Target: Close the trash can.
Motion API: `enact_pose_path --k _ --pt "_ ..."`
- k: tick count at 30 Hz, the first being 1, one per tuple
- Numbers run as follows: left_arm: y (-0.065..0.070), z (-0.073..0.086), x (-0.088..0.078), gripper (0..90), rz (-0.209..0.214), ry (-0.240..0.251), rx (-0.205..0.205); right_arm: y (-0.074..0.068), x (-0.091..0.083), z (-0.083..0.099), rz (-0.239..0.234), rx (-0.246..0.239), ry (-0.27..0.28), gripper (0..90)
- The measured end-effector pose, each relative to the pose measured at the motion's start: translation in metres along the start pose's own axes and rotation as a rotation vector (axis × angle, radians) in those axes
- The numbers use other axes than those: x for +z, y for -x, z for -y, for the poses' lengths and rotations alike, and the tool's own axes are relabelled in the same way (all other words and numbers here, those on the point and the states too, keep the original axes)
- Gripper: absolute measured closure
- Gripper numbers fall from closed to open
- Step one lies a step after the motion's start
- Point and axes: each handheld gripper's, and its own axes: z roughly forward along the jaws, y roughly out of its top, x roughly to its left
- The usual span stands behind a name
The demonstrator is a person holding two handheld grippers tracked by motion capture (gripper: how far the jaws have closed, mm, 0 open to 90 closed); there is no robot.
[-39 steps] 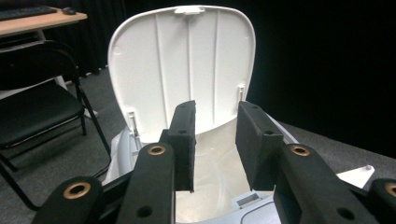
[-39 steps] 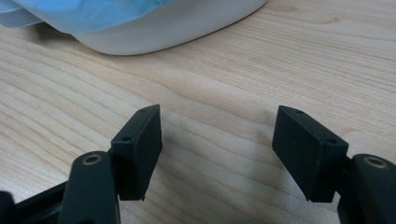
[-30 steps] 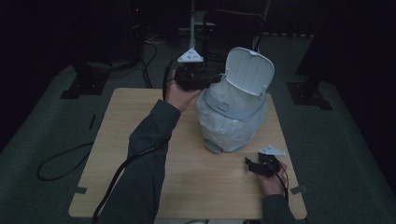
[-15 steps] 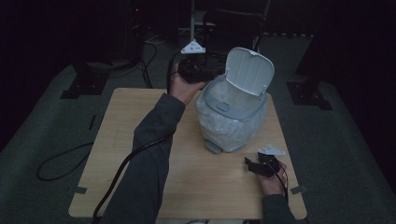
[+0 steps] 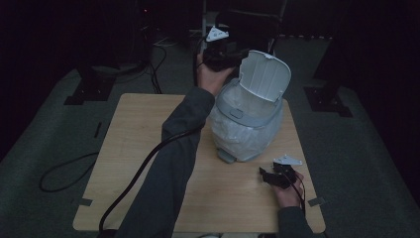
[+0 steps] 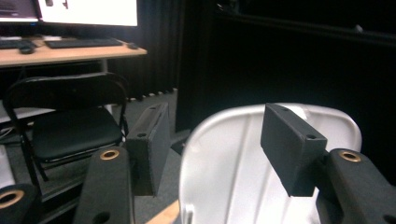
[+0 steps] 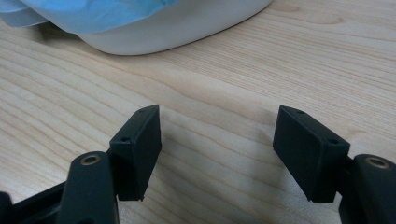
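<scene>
**Inspector:** Position of the bin?

**Assistant:** Upright on the far right part of the tabletop, lined with a bag. Its lid stands raised and tilted back.

**Inspector:** Left gripper?

**Assistant:** Raised at the lid's far-left edge. Its fingers have just been opening and now stand wide, the lid's edge between them but unpressed. I judge it a release, the lid staying up by itself.

**Inspector:** Right gripper?

**Assistant:** Resting low on the tabletop just before the bin's base, fingers wide, nothing between them. Likely parked clear until needed.
</scene>
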Motion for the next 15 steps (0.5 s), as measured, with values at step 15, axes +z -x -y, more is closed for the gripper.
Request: enact_pose_path --k 15 --pt "0.024 -0.024 0.05 44.3 -0.052 -0.035 0.007 -0.005 0.001 -0.001 -0.004 -0.005 0.0 31.5"
